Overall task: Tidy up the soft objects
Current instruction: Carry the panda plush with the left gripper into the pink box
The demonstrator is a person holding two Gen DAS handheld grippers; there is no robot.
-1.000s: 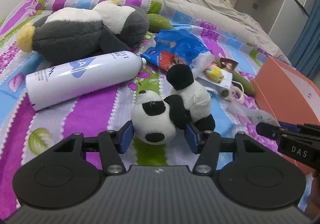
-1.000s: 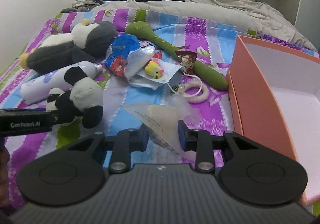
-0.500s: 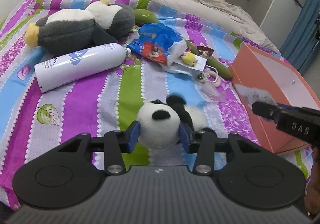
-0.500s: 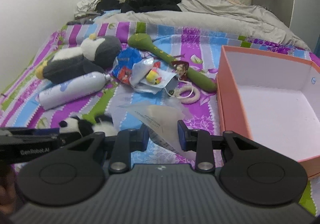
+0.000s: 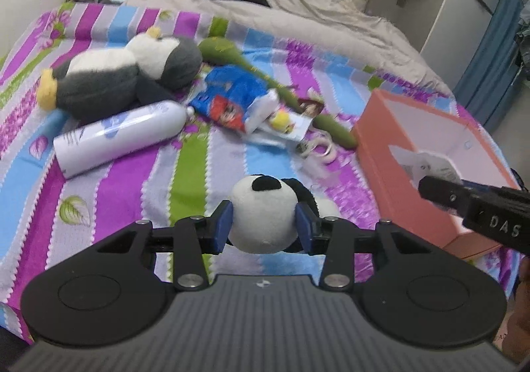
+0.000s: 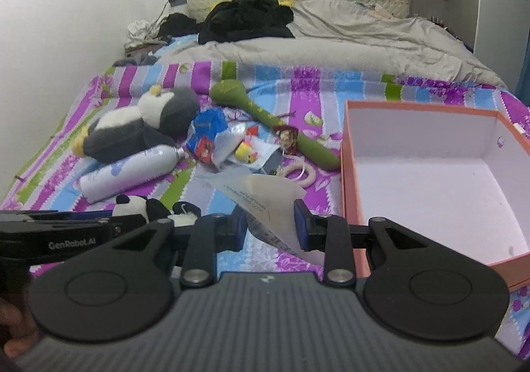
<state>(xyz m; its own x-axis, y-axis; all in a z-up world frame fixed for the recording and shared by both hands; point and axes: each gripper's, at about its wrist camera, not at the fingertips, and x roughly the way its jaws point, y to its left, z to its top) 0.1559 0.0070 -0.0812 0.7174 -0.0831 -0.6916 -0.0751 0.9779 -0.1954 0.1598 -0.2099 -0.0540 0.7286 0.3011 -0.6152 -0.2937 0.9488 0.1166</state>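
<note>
Both my hands have lifted off the bed: left hand-held gripper point(image 5: 264, 225) just closed on the panda plush point(image 5: 263, 217), right hand-held gripper point(image 6: 270, 224) pinching a plastic bag point(image 6: 265, 194). Orange box point(image 6: 347, 153) lies right, nearer my right hand.

Small black-and-white plush panda point(image 5: 261, 206) hangs lifted above the striped bedspread point(image 5: 126, 186). Clear crinkly plastic bag w/ printed text point(image 6: 268, 203) is also raised, orange cardboard box point(image 6: 347, 179) at its 3 o'clock.

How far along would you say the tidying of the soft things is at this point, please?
Nothing looks stowed: the orange box appears empty. In hand: the left gripper clamps the panda toy, and the right gripper holds a clear plastic bag. Left: the penguin toy and green plush stick lie on the bed.
</note>
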